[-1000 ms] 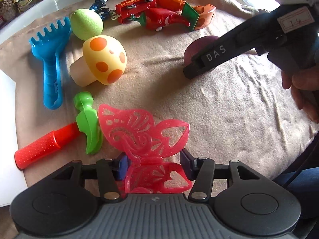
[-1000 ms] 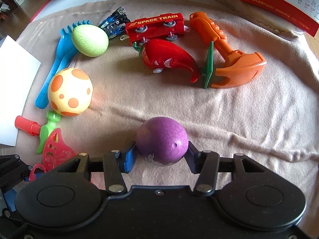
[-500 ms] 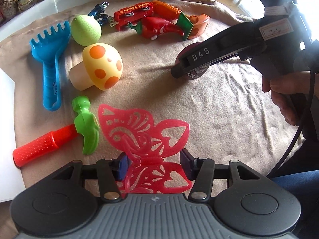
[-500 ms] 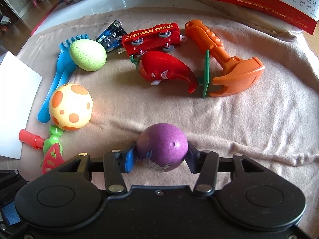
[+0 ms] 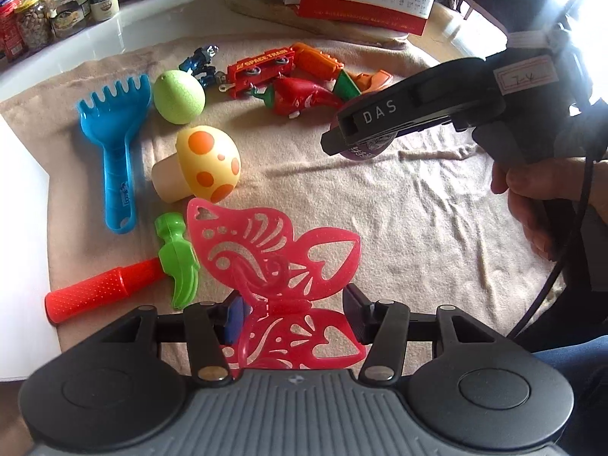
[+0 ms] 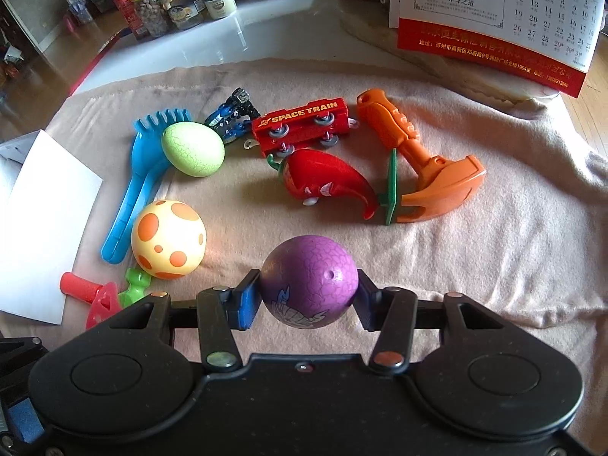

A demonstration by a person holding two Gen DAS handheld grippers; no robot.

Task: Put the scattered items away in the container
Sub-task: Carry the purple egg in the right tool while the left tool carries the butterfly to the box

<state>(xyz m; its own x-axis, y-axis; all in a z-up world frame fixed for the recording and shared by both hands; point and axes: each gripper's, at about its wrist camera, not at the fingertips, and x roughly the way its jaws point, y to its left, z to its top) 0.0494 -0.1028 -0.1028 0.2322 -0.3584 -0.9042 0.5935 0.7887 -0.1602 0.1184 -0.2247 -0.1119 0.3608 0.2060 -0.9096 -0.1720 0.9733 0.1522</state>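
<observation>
My left gripper (image 5: 292,313) is shut on a pink butterfly cutout (image 5: 277,254) and holds it above the beige cloth (image 5: 418,220). My right gripper (image 6: 307,300) is shut on a purple egg (image 6: 308,281), lifted off the cloth; the right gripper also shows in the left wrist view (image 5: 418,114). On the cloth lie a yellow spotted mushroom (image 5: 201,163), a green egg (image 5: 178,97), a blue rake (image 5: 114,140), a green-and-red hammer (image 5: 125,281), a red train car (image 6: 302,121), a red chili toy (image 6: 326,182), an orange shovel (image 6: 418,159) and a blue robot toy (image 6: 231,114). No container is clearly in view.
A white sheet (image 6: 41,228) lies at the cloth's left edge. Jars (image 6: 159,3) stand on the white table at the back left. A red-and-white calendar (image 6: 501,19) stands at the back right.
Both grippers have risen and pulled back with their toys. The purple egg has left the cloth, and more of the table's far side shows.
</observation>
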